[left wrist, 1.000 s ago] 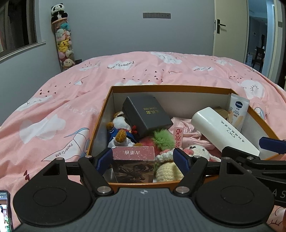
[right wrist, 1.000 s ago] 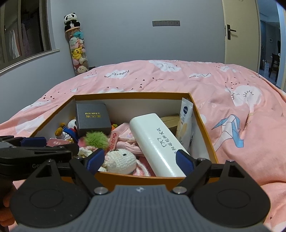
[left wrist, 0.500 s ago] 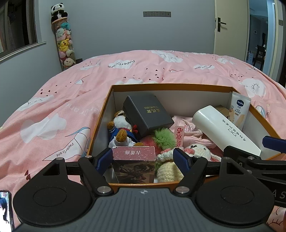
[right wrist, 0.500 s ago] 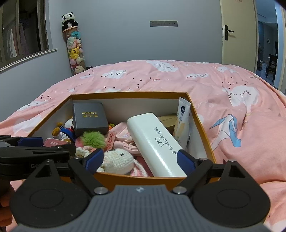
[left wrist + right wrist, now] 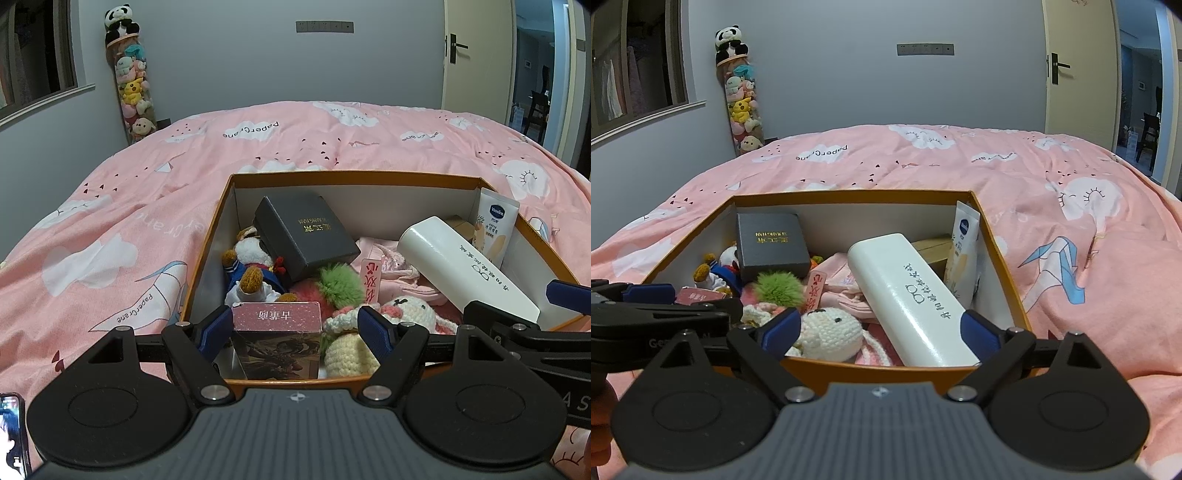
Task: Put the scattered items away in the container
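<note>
An orange cardboard box [image 5: 354, 175] [image 5: 849, 194] sits on the bed, full of items. They include a black gift box [image 5: 306, 236], a white case [image 5: 908, 295], a lotion tube [image 5: 495, 229], a green pompom [image 5: 340, 284] and a crocheted toy [image 5: 831, 332]. My left gripper [image 5: 293, 328] is open at the near rim. A pink card box [image 5: 277, 339] stands between its pads, with a gap on the right side. My right gripper [image 5: 881, 328] hangs over the near rim with its jaws opening. Its pads press on nothing, and the white case's end lies between them.
A pink duvet [image 5: 1052, 229] covers the bed around the box. A phone [image 5: 11, 432] lies at the lower left. A clear tube of plush toys [image 5: 131, 92] stands against the far wall. A door [image 5: 476, 55] stands open at the right.
The right gripper's pads have spread slightly wider. The left gripper and the items in the box have not moved.
</note>
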`<action>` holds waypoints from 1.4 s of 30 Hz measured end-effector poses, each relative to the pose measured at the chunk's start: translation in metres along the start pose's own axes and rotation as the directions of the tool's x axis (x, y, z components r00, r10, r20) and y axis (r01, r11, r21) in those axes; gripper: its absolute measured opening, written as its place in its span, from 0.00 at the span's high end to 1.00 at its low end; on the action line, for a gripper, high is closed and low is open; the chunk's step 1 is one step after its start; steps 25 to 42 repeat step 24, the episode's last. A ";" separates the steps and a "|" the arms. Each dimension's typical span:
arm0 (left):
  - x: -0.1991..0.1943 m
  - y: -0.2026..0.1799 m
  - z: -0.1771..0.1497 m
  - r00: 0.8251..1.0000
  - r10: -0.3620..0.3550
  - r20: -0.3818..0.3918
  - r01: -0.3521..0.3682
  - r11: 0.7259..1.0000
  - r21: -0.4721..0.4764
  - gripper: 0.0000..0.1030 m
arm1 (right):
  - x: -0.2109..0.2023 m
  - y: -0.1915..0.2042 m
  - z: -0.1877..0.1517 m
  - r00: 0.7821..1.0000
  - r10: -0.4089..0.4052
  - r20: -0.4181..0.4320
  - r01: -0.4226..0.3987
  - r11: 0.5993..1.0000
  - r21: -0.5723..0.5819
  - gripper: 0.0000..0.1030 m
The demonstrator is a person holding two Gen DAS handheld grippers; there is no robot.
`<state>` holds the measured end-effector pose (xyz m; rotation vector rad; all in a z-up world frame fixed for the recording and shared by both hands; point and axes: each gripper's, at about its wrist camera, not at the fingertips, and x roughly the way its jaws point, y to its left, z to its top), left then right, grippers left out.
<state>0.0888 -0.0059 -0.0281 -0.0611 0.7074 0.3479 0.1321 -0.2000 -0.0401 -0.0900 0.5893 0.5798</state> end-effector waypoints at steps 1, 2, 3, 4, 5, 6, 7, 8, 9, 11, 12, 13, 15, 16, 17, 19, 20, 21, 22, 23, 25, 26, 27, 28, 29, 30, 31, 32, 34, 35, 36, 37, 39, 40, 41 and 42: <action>0.000 0.000 0.000 1.000 0.000 -0.002 0.000 1.000 0.000 0.15 | 0.000 0.000 0.000 1.000 0.000 0.000 0.000 1.000 0.000 0.09; 0.000 0.000 0.000 1.000 -0.001 -0.004 0.001 1.000 0.000 0.15 | 0.000 0.000 0.000 1.000 0.000 0.000 0.000 1.000 0.000 0.09; 0.000 0.001 0.001 1.000 -0.002 -0.006 0.002 1.000 0.000 0.15 | 0.000 0.000 0.000 1.000 0.000 0.000 0.000 1.000 0.000 0.08; 0.000 0.001 0.001 1.000 -0.003 -0.008 0.003 1.000 0.000 0.15 | 0.000 0.000 0.000 1.000 0.000 0.000 0.000 1.000 0.000 0.08; 0.000 0.001 0.001 1.000 -0.004 -0.009 0.004 1.000 0.001 0.15 | 0.000 0.000 0.000 1.000 0.000 0.000 0.000 1.000 0.000 0.08; 0.000 0.001 0.001 1.000 -0.005 -0.009 0.005 1.000 0.001 0.15 | 0.000 0.000 0.000 1.000 0.000 0.000 0.000 1.000 0.000 0.08; 0.000 0.001 0.001 1.000 -0.005 -0.009 0.005 1.000 0.001 0.15 | 0.000 0.000 0.000 1.000 0.000 0.000 0.000 1.000 0.000 0.08; 0.000 0.001 0.001 1.000 -0.005 -0.009 0.005 1.000 0.001 0.15 | 0.000 0.000 0.000 1.000 0.000 0.000 0.000 1.000 0.000 0.08; 0.000 0.001 0.001 1.000 -0.005 -0.009 0.005 1.000 0.001 0.15 | 0.000 0.000 0.000 1.000 0.000 0.000 0.000 1.000 0.000 0.08; 0.000 0.001 0.001 1.000 -0.005 -0.009 0.005 1.000 0.001 0.15 | 0.000 0.000 0.000 1.000 0.000 0.000 0.000 1.000 0.000 0.08; 0.000 0.001 0.001 1.000 -0.005 -0.009 0.005 1.000 0.001 0.15 | 0.000 0.000 0.000 1.000 0.000 0.000 0.000 1.000 0.000 0.08; 0.000 0.001 0.001 1.000 -0.006 -0.009 0.006 1.000 0.001 0.15 | 0.000 0.000 0.000 1.000 0.000 0.000 0.000 1.000 0.000 0.08; 0.000 0.001 0.001 1.000 -0.005 -0.009 0.005 1.000 0.001 0.15 | 0.000 0.000 0.000 1.000 0.000 0.000 0.000 1.000 0.000 0.08; 0.000 0.001 0.001 1.000 -0.005 -0.010 0.005 1.000 0.001 0.15 | 0.000 0.000 0.000 1.000 0.000 0.000 0.000 1.000 0.000 0.08; 0.000 0.001 0.001 1.000 -0.006 -0.009 0.006 1.000 0.002 0.15 | 0.000 0.000 0.000 1.000 0.000 0.000 0.000 1.000 0.000 0.08; 0.001 0.001 0.001 1.000 -0.006 -0.010 0.006 1.000 0.002 0.15 | 0.000 0.000 0.000 1.000 0.000 0.000 0.000 1.000 -0.001 0.08; 0.001 0.001 0.001 1.000 -0.006 -0.010 0.007 1.000 0.002 0.15 | 0.000 0.000 0.000 1.000 0.000 0.000 0.000 1.000 -0.001 0.08; 0.001 0.001 0.001 1.000 -0.007 -0.010 0.007 1.000 0.002 0.15 | 0.000 0.000 0.000 1.000 0.000 0.000 0.000 1.000 -0.001 0.08; 0.001 0.001 0.001 1.000 -0.007 -0.010 0.007 1.000 0.002 0.15 | 0.000 0.000 0.000 1.000 0.000 0.000 0.000 1.000 -0.001 0.08; 0.000 0.001 0.001 1.000 -0.007 -0.010 0.007 1.000 0.001 0.15 | 0.000 0.000 0.000 1.000 0.000 0.000 0.000 1.000 -0.001 0.08; 0.000 0.001 0.001 1.000 -0.007 -0.010 0.007 1.000 0.001 0.15 | 0.000 0.000 0.000 1.000 0.000 0.000 0.000 1.000 -0.001 0.08; 0.000 0.001 0.001 1.000 -0.007 -0.010 0.007 1.000 0.001 0.15 | 0.000 0.000 0.000 1.000 0.000 0.000 0.000 1.000 -0.001 0.08; 0.000 0.001 0.001 1.000 -0.007 -0.010 0.007 1.000 0.001 0.15 | 0.000 0.000 0.000 1.000 0.000 0.000 0.000 1.000 -0.001 0.08; 0.000 0.001 0.001 1.000 -0.007 -0.010 0.007 1.000 0.001 0.15 | 0.000 0.000 0.000 1.000 0.000 0.000 0.000 1.000 -0.001 0.08; 0.000 0.001 0.001 1.000 -0.007 -0.010 0.007 1.000 0.001 0.15 | 0.000 0.000 0.000 1.000 0.000 0.000 0.000 1.000 -0.001 0.08; 0.000 0.001 0.001 1.000 -0.007 -0.010 0.007 1.000 0.001 0.15 | 0.000 0.000 0.000 1.000 0.000 0.000 0.000 1.000 -0.001 0.08; 0.000 0.001 0.001 1.000 -0.007 -0.010 0.007 1.000 0.001 0.15 | 0.000 0.000 0.000 1.000 0.000 0.000 0.000 1.000 -0.001 0.08; 0.000 0.001 0.001 1.000 -0.007 -0.010 0.007 1.000 0.001 0.15 | 0.000 0.000 0.000 1.000 0.000 0.000 0.000 1.000 -0.001 0.08; 0.000 0.001 0.001 1.000 -0.007 -0.010 0.007 1.000 0.001 0.15 | 0.000 0.000 0.000 1.000 0.000 0.000 0.000 1.000 -0.001 0.08; 0.000 0.001 0.001 1.000 -0.007 -0.010 0.007 1.000 0.001 0.15 | 0.000 0.000 0.000 1.000 0.000 0.000 0.000 1.000 -0.001 0.08; 0.000 0.001 0.001 1.000 -0.007 -0.010 0.007 1.000 0.001 0.15 | 0.000 0.000 0.000 1.000 0.000 0.000 0.000 1.000 -0.001 0.08; 0.000 0.001 0.001 1.000 -0.007 -0.010 0.007 1.000 0.001 0.15 | 0.000 0.000 0.000 1.000 0.000 0.000 0.000 1.000 -0.001 0.08; 0.000 0.001 0.001 1.000 -0.007 -0.010 0.007 1.000 0.001 0.15 | 0.000 0.000 0.000 1.000 0.000 0.000 0.000 1.000 -0.001 0.08; 0.000 0.001 0.001 1.000 -0.007 -0.010 0.007 1.000 0.001 0.15 | 0.000 0.000 0.000 1.000 0.000 0.000 0.000 1.000 -0.001 0.08; 0.000 0.001 0.001 1.000 -0.007 -0.010 0.007 1.000 0.001 0.15 | 0.000 0.000 0.000 1.000 0.000 0.000 0.000 1.000 -0.001 0.08; 0.000 0.001 0.001 1.000 -0.007 -0.010 0.007 1.000 0.001 0.15 | 0.000 0.000 0.000 1.000 0.000 0.000 0.000 1.000 -0.001 0.08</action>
